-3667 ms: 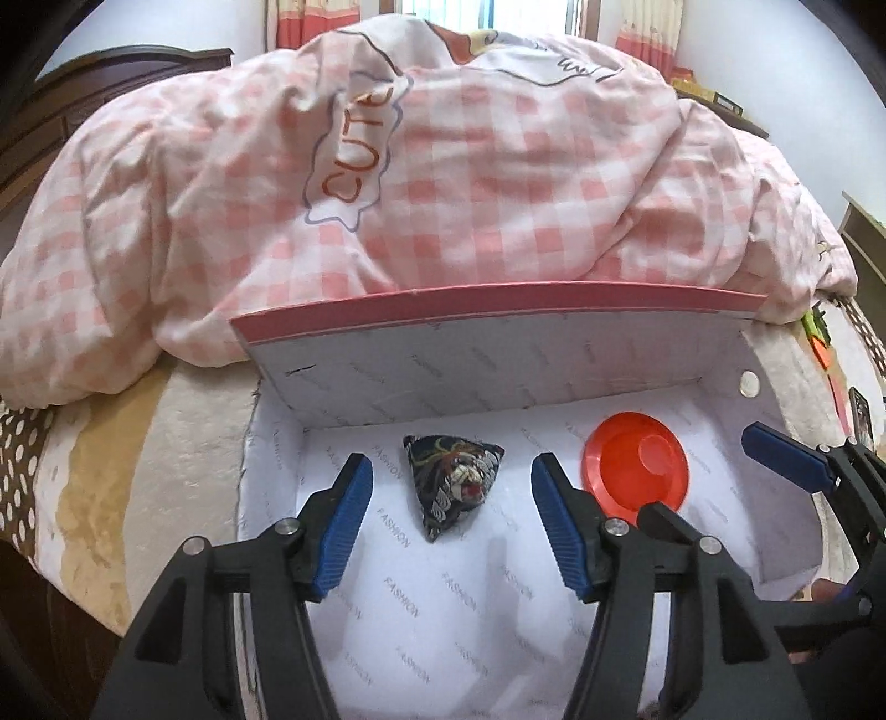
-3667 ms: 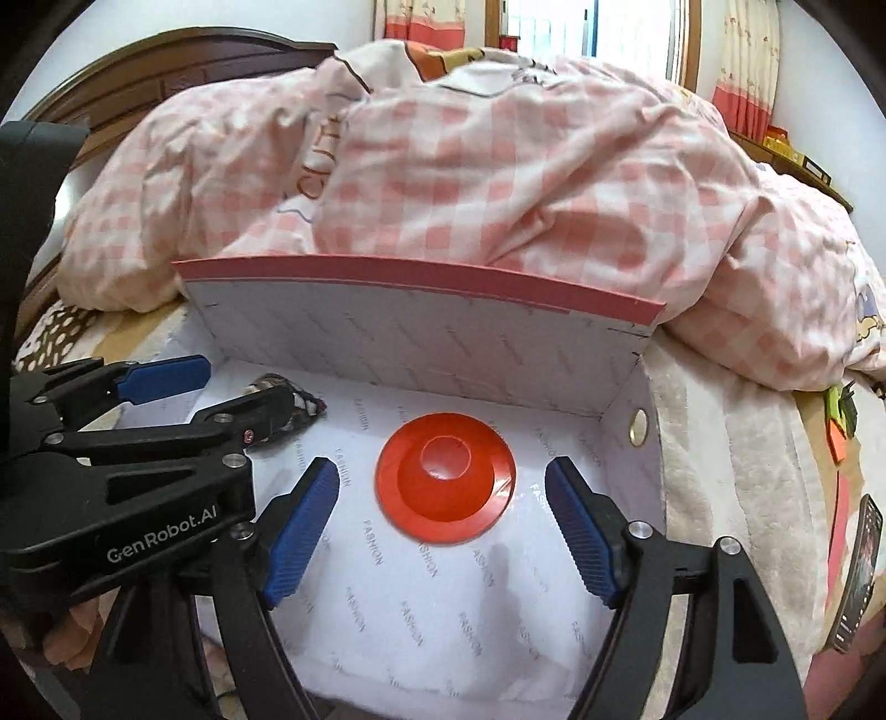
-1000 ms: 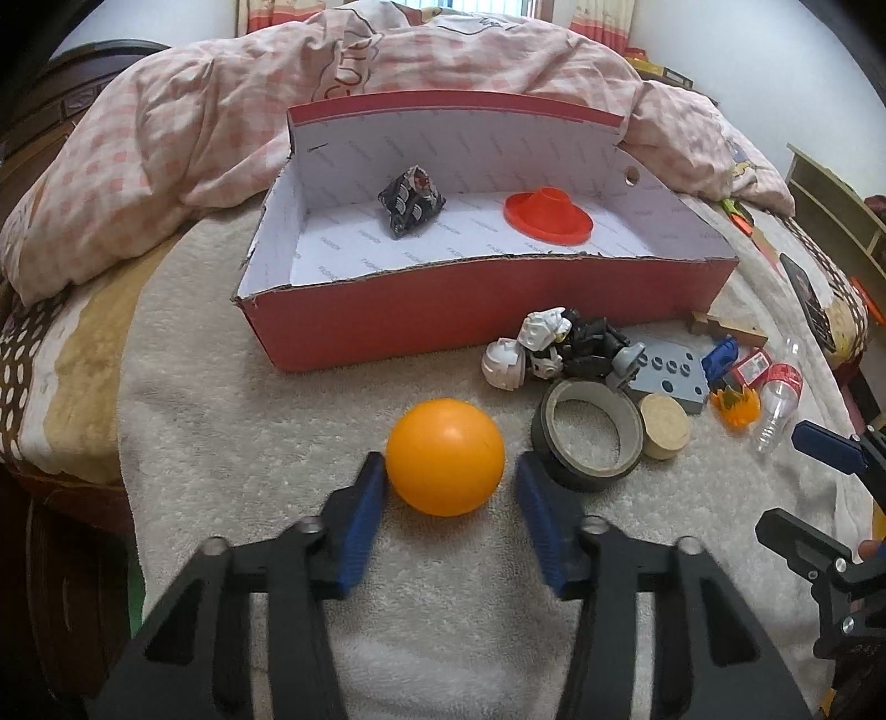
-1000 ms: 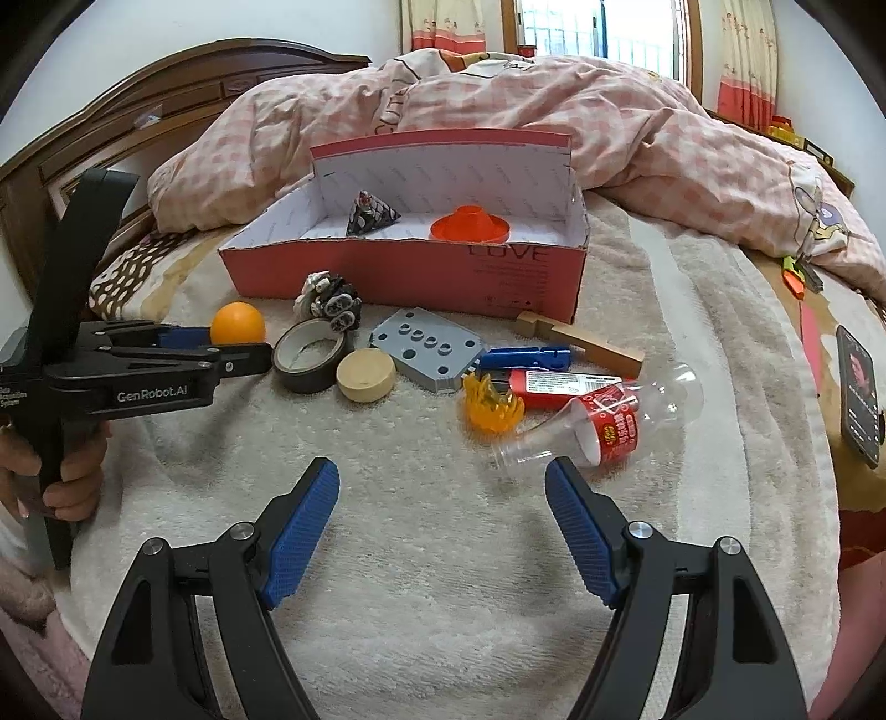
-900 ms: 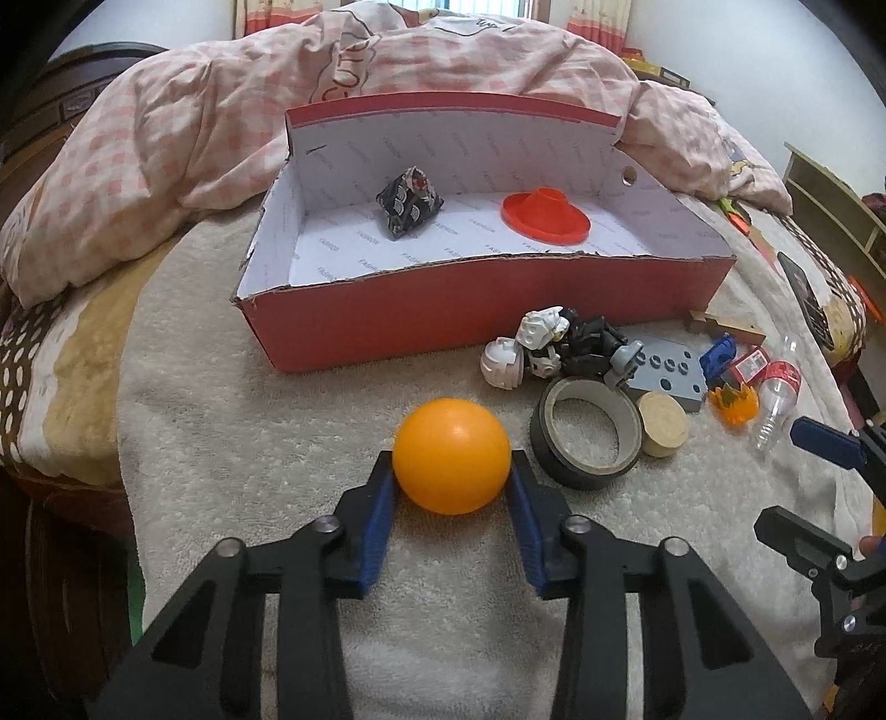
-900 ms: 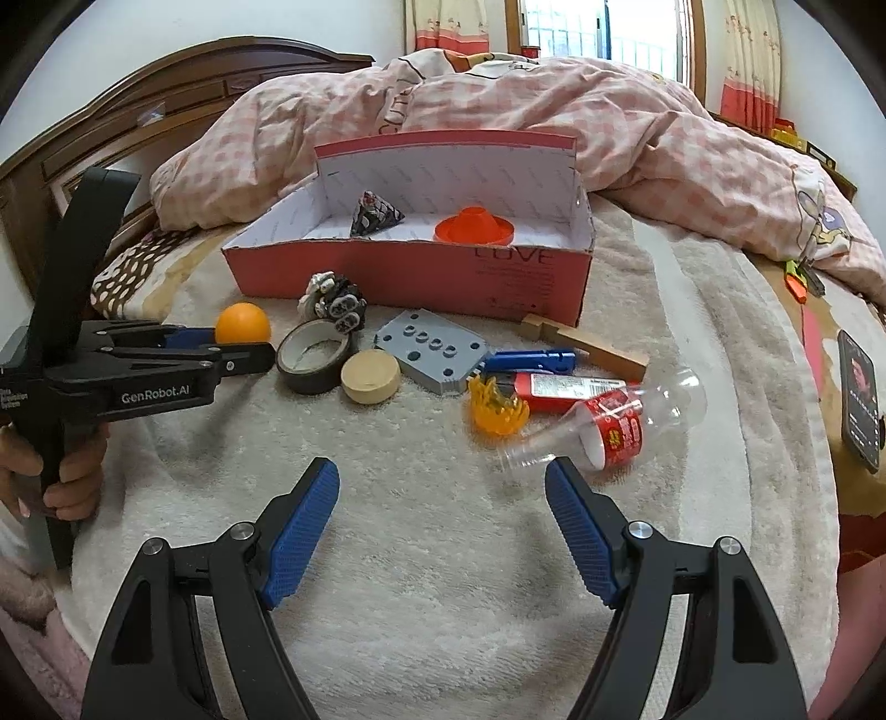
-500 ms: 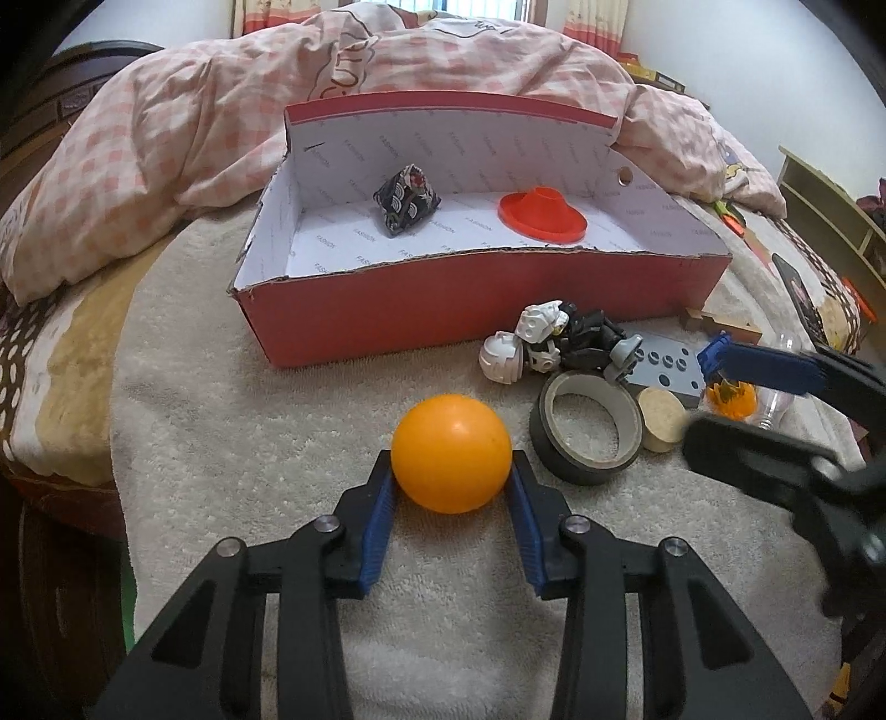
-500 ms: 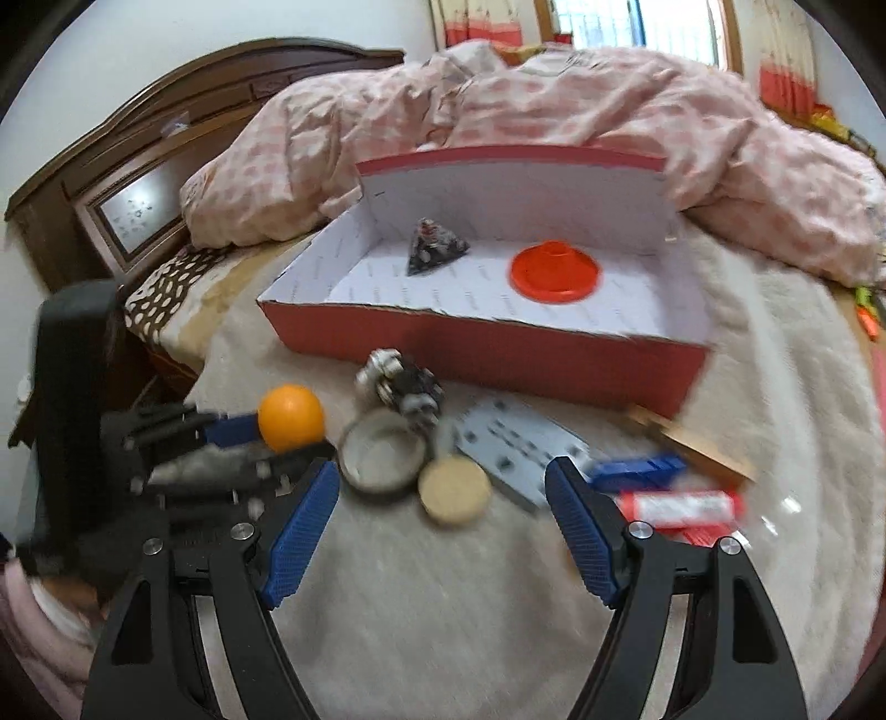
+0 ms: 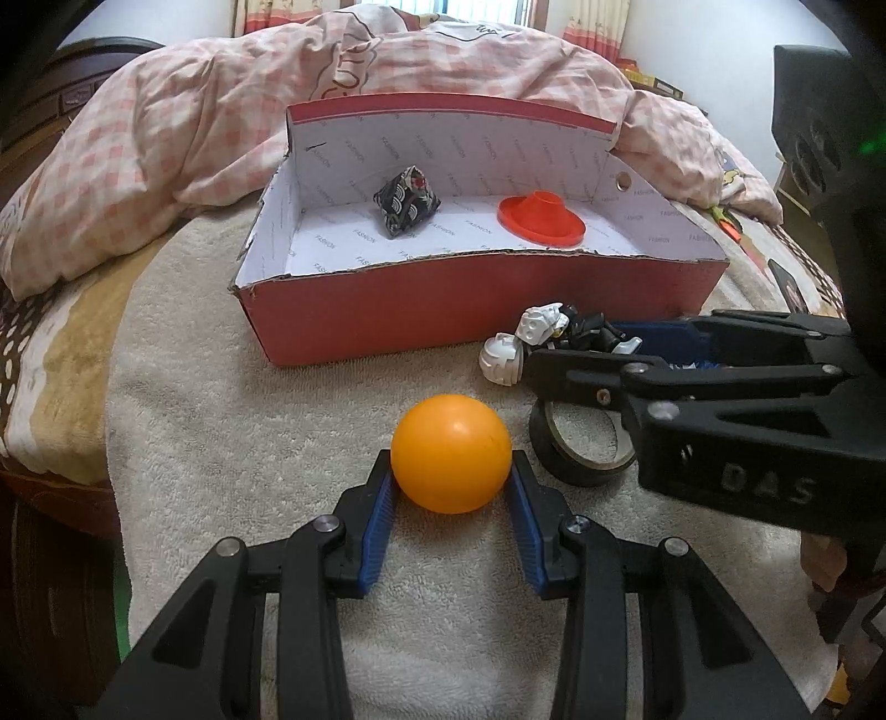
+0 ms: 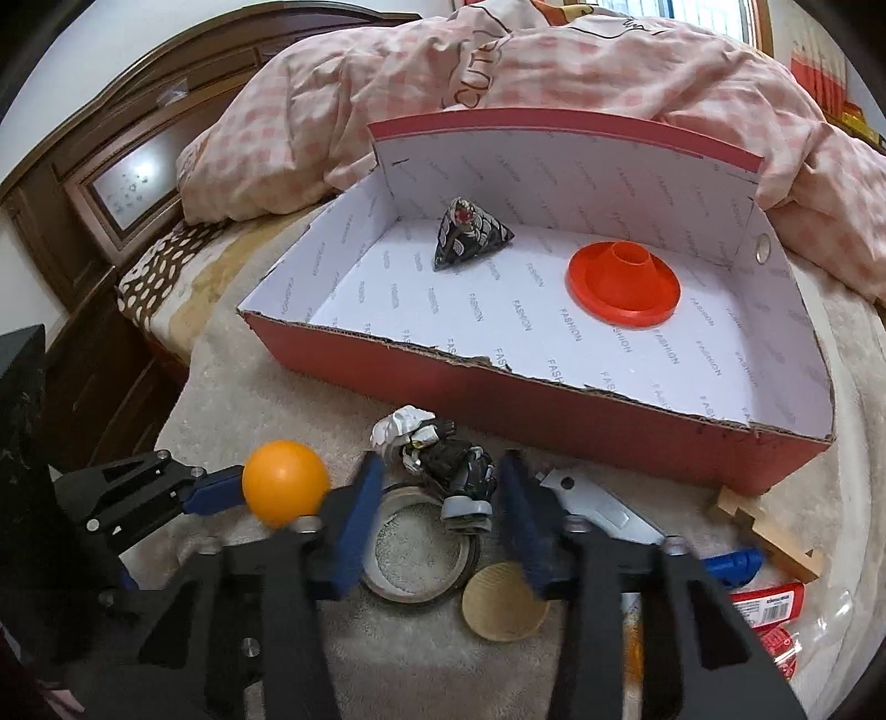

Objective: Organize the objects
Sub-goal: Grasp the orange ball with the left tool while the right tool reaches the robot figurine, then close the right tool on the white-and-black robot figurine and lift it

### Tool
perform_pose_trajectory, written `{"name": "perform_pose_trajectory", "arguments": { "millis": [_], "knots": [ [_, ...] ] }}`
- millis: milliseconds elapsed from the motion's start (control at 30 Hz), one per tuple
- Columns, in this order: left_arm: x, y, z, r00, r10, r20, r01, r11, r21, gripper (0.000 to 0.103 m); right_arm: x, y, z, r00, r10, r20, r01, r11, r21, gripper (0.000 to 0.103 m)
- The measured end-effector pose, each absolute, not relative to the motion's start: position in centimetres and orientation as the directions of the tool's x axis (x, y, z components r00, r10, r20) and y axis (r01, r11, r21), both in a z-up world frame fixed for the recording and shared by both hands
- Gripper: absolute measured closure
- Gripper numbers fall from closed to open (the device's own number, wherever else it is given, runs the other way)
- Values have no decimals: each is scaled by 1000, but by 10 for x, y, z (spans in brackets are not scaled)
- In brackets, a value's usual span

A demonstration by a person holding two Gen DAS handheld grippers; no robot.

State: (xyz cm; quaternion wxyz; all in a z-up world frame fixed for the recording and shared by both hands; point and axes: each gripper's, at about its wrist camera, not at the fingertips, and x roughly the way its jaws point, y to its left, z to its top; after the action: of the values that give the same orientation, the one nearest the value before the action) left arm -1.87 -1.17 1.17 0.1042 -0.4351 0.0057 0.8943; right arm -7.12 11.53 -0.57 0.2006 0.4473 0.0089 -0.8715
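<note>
With two things already in the box (image 9: 343, 327), my left gripper (image 9: 451, 487) pinches the ball (image 9: 450, 453); my right gripper (image 10: 440, 498) is closing around the toy (image 10: 454, 459), clutter left beside it.

This is a bedroom in a home. The things lie on a bed (image 9: 221, 421) covered with a beige fleecy blanket, and a pink checked quilt (image 10: 554, 83) is heaped behind them. A dark wooden headboard (image 10: 138, 166) stands at the side. Curtains (image 9: 598, 27) hang beside a bright window (image 9: 487, 8) at the far wall.
</note>
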Motion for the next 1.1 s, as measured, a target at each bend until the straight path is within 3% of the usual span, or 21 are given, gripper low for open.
{"name": "perform_pose_trajectory", "arguments": {
  "millis": [67,167,700,867,1100],
  "knots": [
    [-19,-11,12,-600,180,-780,-191,-978,-79,64,-71,117,-5,-527,-344,-777,352,-921,168,73],
    [-19,-12,12,-600,178,-780,-191,-979,-76,64,-69,121,-2,-539,-351,-766,345,-921,180,76],
    [-17,-11,11,-600,175,-781,-195,-978,-70,61,-33,137,22,-602,-387,-699,350,-914,204,76],
    [-17,-9,11,-594,184,-783,-205,-976,-74,55,-8,146,24,-602,-375,-706,348,-918,191,76],
    [-16,-6,15,-590,183,-787,-201,-977,-76,55,18,162,8,-571,-349,-743,328,-927,183,76]
  ]
}}
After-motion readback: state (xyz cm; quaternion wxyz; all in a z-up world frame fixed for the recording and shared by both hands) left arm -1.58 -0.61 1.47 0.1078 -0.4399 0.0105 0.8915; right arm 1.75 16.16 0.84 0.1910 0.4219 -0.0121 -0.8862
